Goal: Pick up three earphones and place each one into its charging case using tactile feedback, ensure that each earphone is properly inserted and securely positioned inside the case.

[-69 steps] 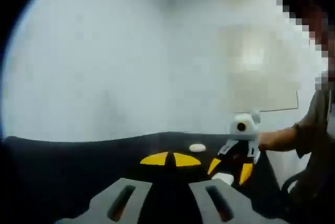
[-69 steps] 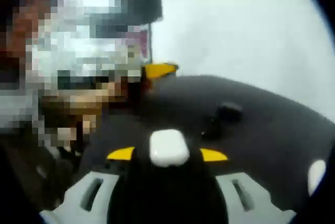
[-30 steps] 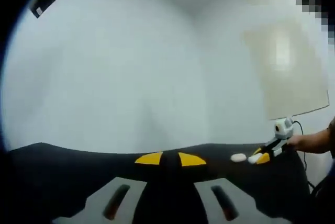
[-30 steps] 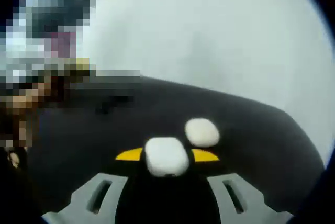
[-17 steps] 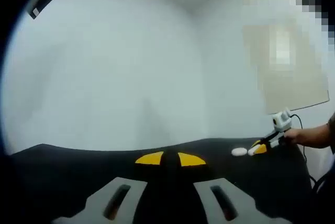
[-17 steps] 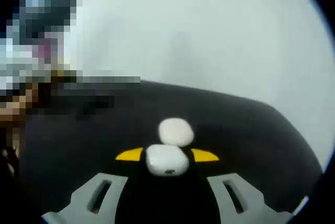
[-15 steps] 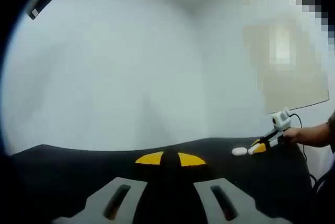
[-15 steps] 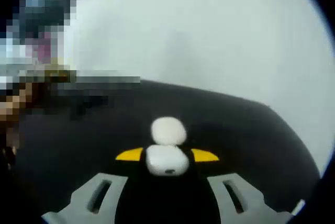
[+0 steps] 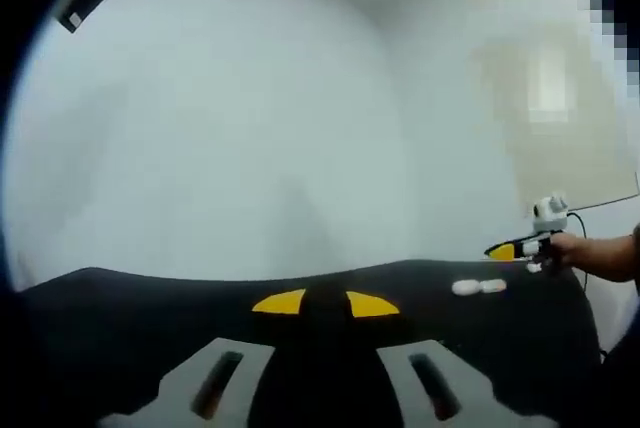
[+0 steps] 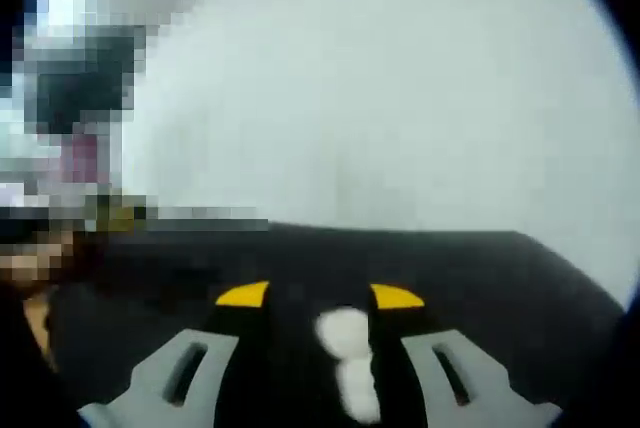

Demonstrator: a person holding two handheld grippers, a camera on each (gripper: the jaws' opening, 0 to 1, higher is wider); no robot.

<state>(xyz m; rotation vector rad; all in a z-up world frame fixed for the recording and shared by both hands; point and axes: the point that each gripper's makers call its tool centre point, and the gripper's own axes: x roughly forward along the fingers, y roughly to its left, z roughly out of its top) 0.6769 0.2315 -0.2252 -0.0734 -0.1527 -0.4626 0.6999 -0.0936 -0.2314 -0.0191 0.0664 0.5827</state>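
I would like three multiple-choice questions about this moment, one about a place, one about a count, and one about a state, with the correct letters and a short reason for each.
1. Where do the white cases lie in the right gripper view?
A. on the black table, between the jaws
B. hanging on the wall
C. in a person's hand

2. How many white cases lie side by side on the black table in the left gripper view?
A. none
B. two
C. five

3. What is the state of the right gripper?
A. shut on a case
B. open
C. shut on a cable

Answers: 1 A, they rest low between the yellow tips. 2 B, two white shapes touch there. 3 B, its yellow tips stand apart with nothing pinched.
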